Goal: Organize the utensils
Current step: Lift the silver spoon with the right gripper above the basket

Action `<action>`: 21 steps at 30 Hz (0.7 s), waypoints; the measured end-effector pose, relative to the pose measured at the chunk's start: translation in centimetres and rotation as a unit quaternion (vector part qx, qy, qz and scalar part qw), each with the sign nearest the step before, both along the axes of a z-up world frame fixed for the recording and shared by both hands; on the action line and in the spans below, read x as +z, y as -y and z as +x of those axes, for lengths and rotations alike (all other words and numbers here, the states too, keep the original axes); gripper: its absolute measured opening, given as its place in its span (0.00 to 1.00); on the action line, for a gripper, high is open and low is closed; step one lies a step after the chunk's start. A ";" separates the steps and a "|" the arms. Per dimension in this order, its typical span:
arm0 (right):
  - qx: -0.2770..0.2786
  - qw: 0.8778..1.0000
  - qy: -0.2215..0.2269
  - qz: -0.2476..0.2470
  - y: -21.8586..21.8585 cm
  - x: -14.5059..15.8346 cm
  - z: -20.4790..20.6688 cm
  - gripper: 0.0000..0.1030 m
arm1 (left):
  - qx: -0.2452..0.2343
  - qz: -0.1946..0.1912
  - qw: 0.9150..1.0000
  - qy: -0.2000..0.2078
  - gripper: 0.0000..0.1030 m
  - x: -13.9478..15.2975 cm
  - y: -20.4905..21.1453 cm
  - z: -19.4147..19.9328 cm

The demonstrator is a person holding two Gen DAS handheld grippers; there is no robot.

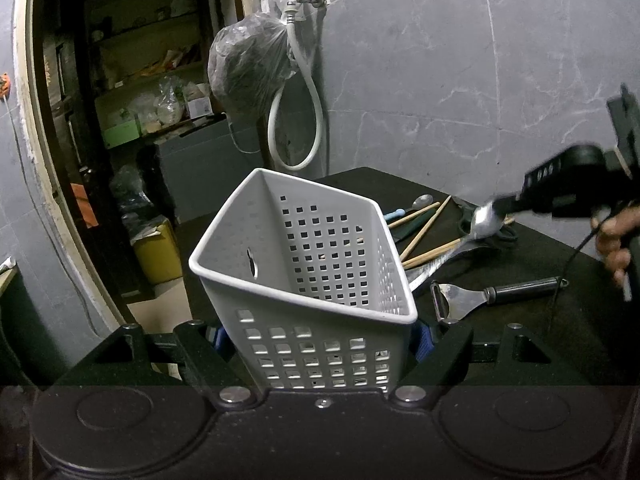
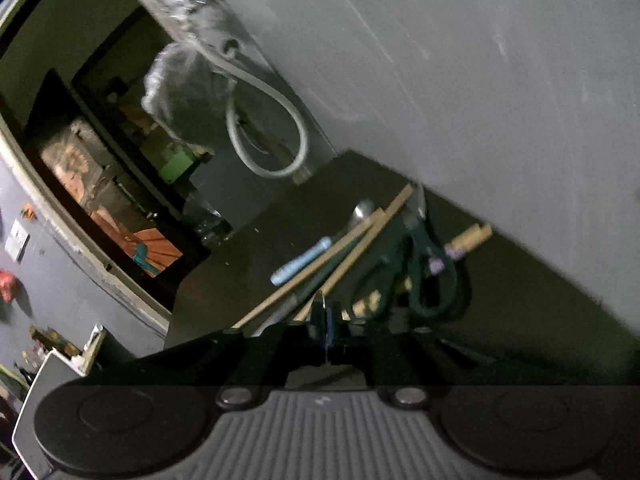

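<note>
While one basket [image 1: 304,280] tilts, one peeler [image 1: 496,294], one scissors [image 2: 424,276].

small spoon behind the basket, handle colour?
Light blue handle; clearest in the right wrist view.

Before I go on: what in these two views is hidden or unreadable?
- Spoon handle: left wrist view, inside the right hand-held gripper.
- Knife handle: left wrist view, behind the white basket.
- Scissors, chopsticks: right wrist view, motion-blurred.
- Basket floor: hidden by its near wall.
</note>
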State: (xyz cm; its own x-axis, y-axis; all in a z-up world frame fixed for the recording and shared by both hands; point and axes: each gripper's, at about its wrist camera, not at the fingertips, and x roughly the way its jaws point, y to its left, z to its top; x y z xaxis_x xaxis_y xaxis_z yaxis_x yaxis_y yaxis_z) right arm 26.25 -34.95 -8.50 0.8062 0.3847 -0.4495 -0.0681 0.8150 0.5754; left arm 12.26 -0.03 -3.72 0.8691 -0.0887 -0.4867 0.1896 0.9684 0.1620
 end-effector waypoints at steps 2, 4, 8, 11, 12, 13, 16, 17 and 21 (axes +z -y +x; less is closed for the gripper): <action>0.004 1.000 0.023 -0.018 -0.3 1.6 -0.4 0.01 | -0.002 0.000 1.000 0.001 0.78 0.0 0.0 0.0; 0.011 0.998 0.050 -0.041 -0.8 3.4 -0.9 0.01 | -0.004 -0.001 1.000 0.002 0.78 -0.1 -0.1 0.0; 0.024 0.992 0.102 -0.068 -1.6 7.3 -2.1 0.01 | -0.006 -0.001 1.000 0.005 0.78 -0.1 -0.1 -0.2; 0.034 0.986 0.143 -0.082 -2.3 10.4 -3.2 0.01 | -0.008 -0.001 1.000 0.007 0.78 -0.1 -0.1 -0.2; 0.038 0.984 0.156 -0.083 -2.5 11.3 -3.5 0.01 | -0.009 -0.001 1.000 0.007 0.78 -0.1 -0.1 -0.3; 0.041 0.981 0.169 -0.084 -2.8 12.2 -3.8 0.01 | -0.009 0.000 1.000 0.008 0.78 -0.2 -0.1 -0.3; 0.053 0.973 0.206 -0.091 -3.7 14.9 -4.8 0.01 | -0.014 0.006 1.000 0.012 0.78 -0.2 -0.2 -0.6; 0.056 0.971 0.214 -0.091 -4.1 15.5 -5.0 0.01 | -0.016 0.007 1.000 0.014 0.78 -0.3 -0.2 -0.6; 0.073 0.964 0.238 -0.092 -5.5 17.5 -5.8 0.01 | -0.019 0.008 1.000 0.019 0.78 -0.3 -0.3 -0.7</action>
State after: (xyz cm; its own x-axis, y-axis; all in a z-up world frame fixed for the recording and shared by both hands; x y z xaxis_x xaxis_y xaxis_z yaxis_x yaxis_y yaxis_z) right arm 20.49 -29.46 8.96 0.8811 0.4590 -0.1137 -0.4108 0.8621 0.2968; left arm 11.53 0.22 -4.04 0.8830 -0.1154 -0.4550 0.2204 0.9577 0.1849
